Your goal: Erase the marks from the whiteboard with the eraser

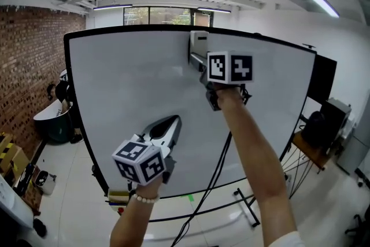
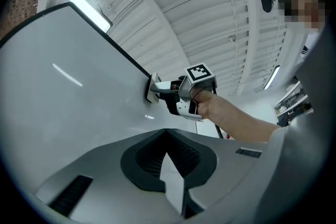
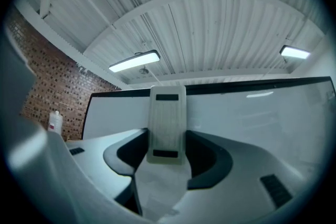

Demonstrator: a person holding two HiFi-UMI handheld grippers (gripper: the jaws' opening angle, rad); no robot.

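Progress: whiteboard (image 1: 127, 84) shows no visible marks, likely near done | right claw (image 3: 167, 152) clamped on eraser (image 3: 167, 123), pad against board just ahead | left claw (image 2: 166, 132) closed on nothing, below-left of right claw

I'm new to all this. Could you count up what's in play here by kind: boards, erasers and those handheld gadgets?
whiteboard: 1
eraser: 1, pressed to the board
handheld tools: 2, the left tool shut and empty, the right tool shut on the eraser
Total: 4
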